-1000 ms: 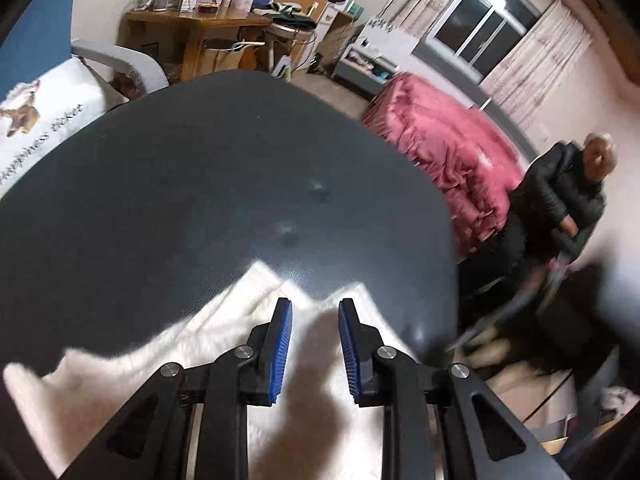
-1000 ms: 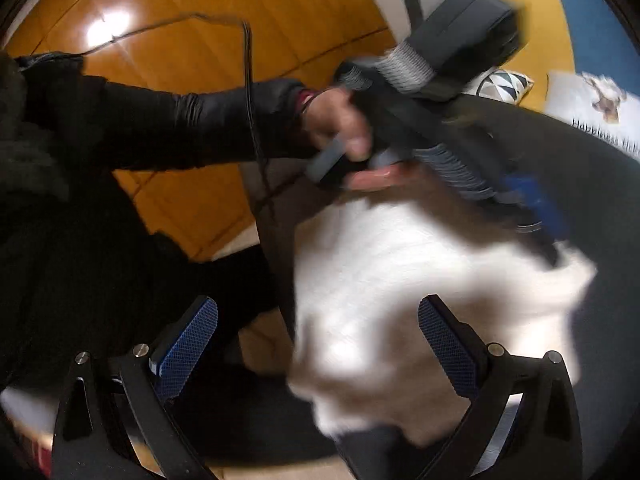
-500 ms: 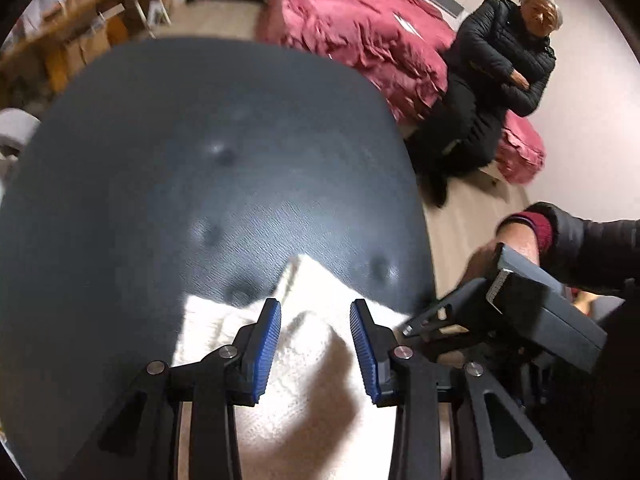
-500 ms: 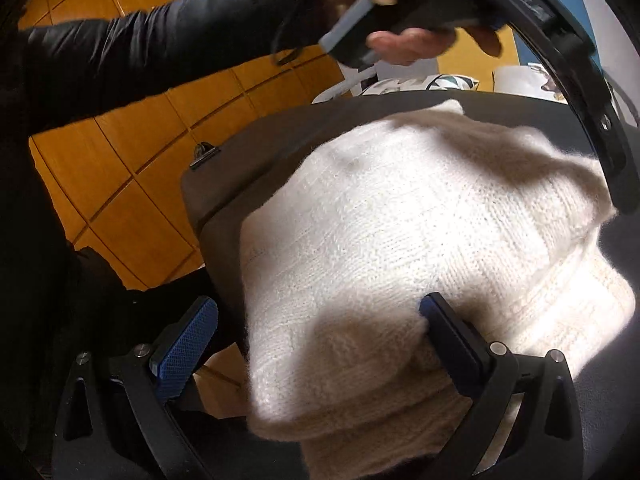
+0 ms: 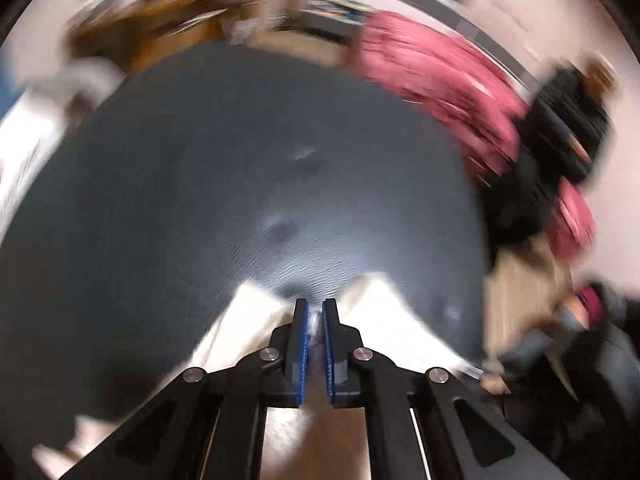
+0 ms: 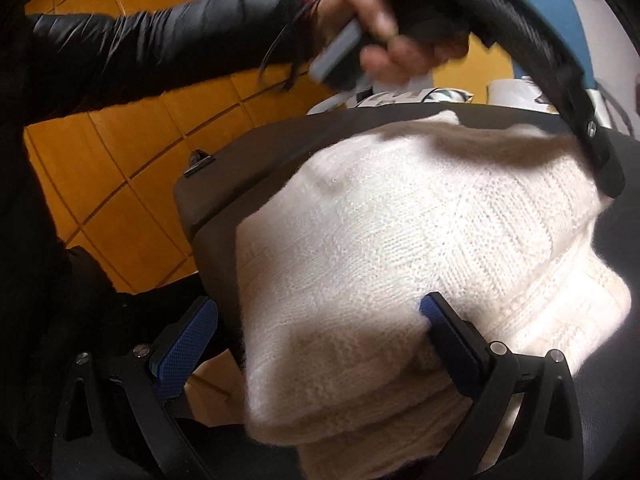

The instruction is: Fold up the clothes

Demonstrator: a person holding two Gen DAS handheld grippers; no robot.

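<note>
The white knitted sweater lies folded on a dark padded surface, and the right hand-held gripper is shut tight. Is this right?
Not fully. The right wrist view shows the right hand-held gripper wide open, astride a corner of the sweater. The sweater does lie folded on the dark padded surface.

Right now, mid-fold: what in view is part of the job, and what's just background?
Job:
- white knit sweater
- dark padded surface under it
- left gripper, jaws just closed, pinching the sweater's far edge
- right gripper, open astride the near corner

Background:
- pink bedspread
- seated person in black
- printed cushion
</note>
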